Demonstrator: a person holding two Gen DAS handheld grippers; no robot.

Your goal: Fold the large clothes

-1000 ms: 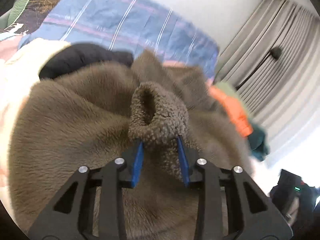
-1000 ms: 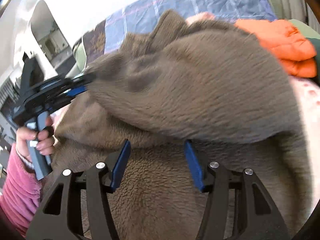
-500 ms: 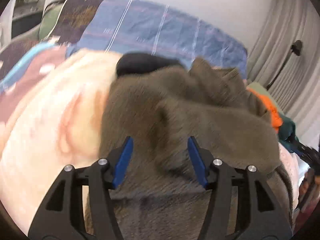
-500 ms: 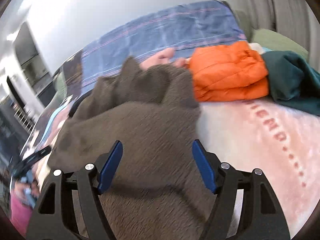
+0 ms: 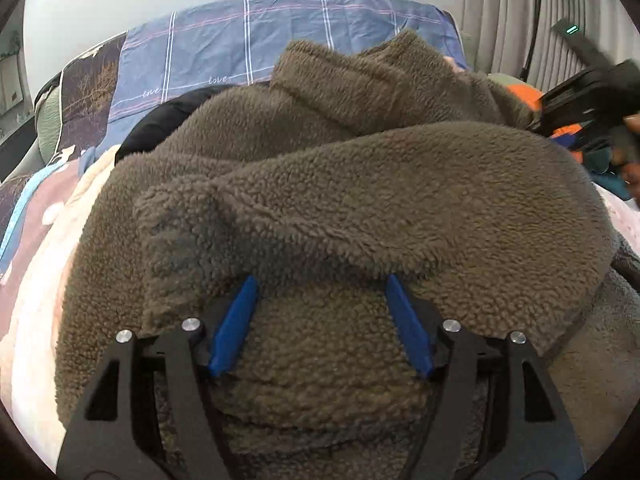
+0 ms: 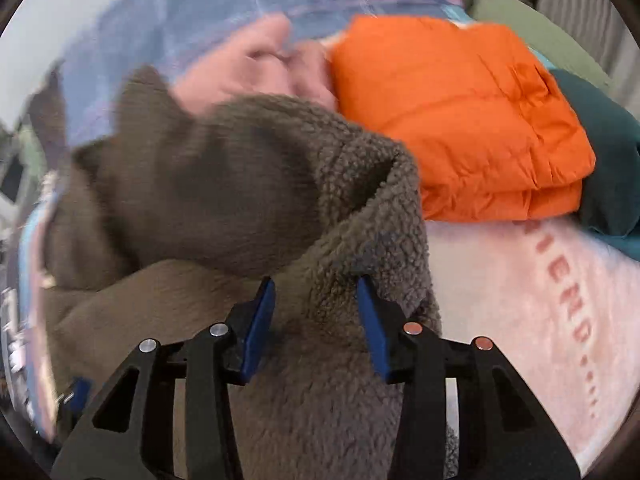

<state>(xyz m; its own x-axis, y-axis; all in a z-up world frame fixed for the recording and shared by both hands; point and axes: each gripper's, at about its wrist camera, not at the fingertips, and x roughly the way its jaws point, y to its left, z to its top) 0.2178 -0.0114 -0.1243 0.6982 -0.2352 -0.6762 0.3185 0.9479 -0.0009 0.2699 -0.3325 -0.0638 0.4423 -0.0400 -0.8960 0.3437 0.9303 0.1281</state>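
Note:
A large brown fleece jacket (image 5: 360, 200) lies spread on the bed, with one sleeve (image 5: 420, 184) folded across its body. My left gripper (image 5: 321, 280) hovers low over the jacket, its jaws opening. Its blue fingertips (image 5: 240, 312) are tucked just under the sleeve's edge, and the pads stand clear of the cloth between them. In the right wrist view the jacket (image 6: 200, 184) is blurred. My right gripper (image 6: 315, 282) sits at the jacket's right edge, its jaws closing around a thick fleece fold below an open cuff (image 6: 384, 168). The pads do not visibly squeeze it.
A folded orange puffer jacket (image 6: 460, 120) and a dark teal garment (image 6: 608, 168) lie just right of the fleece, with a pink garment (image 6: 248, 68) behind. A pink lettered blanket (image 6: 540, 300) covers the bed. A blue plaid cover (image 5: 300, 40) and a black garment (image 5: 160, 128) lie beyond.
My left gripper let go of the fleece cuff and widened; the sleeve now lies across the jacket. My right gripper swung right to the jacket's edge by the orange jacket and narrowed.

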